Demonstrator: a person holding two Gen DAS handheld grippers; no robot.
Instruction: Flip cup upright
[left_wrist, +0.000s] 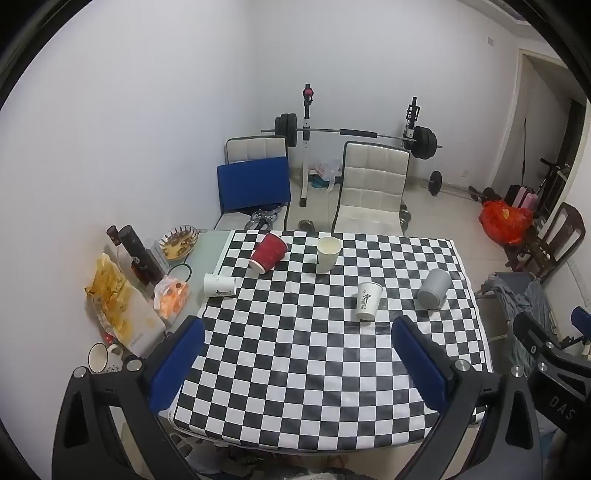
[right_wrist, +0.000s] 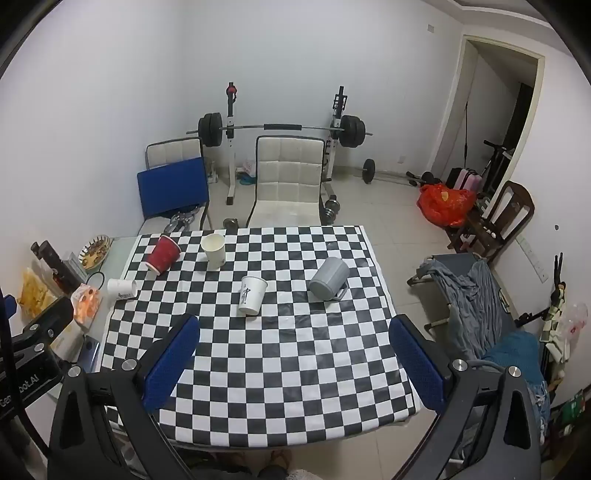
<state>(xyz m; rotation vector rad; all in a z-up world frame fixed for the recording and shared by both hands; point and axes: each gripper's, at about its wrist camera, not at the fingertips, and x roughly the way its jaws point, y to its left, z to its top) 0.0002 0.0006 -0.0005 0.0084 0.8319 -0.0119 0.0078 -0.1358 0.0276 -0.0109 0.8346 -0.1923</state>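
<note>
- Left gripper (left_wrist: 297, 332) spread wide, blue pads gripping nothing; hovering over the near half of the checkered tablecloth (left_wrist: 332, 369), well short of every cup
- Right gripper (right_wrist: 293, 330) same deal: fingers fully apart, nothing between them; also parked above the near part of the cloth
- Bit of the right gripper's black body poking into the left view at the far right edge; likewise the left one showing at the left edge of the right view
- Red cup (left_wrist: 268, 253) tipped over near the far left corner of the cloth, mouth pointing away toward the chairs, base toward the camera
- Cream paper cup (left_wrist: 327, 254) just right of the red one, standing upright, open mouth up
- White cup with black calligraphy (left_wrist: 368, 301) nearer the middle, standing with mouth up; looks slightly tilted but hard to say with the fisheye
- Grey mug (right_wrist: 330, 278) lying on its side to the right, base toward the camera, handle resting on the cloth
- Small white cup (left_wrist: 219, 285) on its side at the left edge of the cloth, half off onto the bare table
- Off to the left: dark bottle (left_wrist: 142, 256), snack bag (left_wrist: 110, 291), bowl (left_wrist: 178, 240)
- Behind the table: two white chairs (left_wrist: 373, 184), barbell rack (left_wrist: 351, 133)
</note>
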